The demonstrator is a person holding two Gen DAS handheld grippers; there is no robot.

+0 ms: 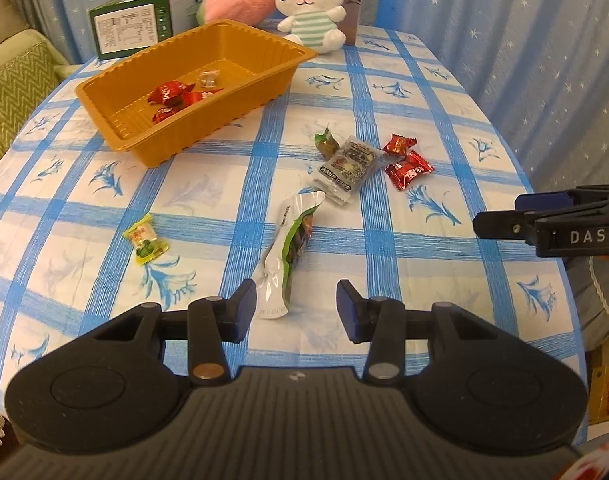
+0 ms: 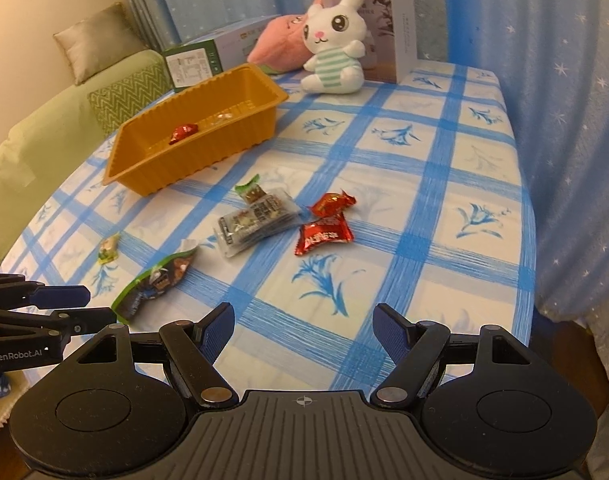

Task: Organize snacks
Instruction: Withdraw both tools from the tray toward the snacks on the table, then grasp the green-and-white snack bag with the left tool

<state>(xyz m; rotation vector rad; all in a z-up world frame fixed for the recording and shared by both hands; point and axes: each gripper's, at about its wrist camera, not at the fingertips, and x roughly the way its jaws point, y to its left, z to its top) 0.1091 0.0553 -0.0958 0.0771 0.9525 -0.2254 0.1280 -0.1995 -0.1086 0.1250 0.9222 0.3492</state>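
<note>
2 red candy packs (image 2: 324,222) w/ crinkled shiny foil wrappers, touching.

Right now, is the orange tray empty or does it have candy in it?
Not empty. The orange tray holds a few red-wrapped candies and a small clear-wrapped one, with most of its floor bare.

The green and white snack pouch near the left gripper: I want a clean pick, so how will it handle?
The green and white snack pouch looks creased and twisted, so probably floppy. Its glossy film may slip. It lies flat, so rolling seems unlikely.
</note>
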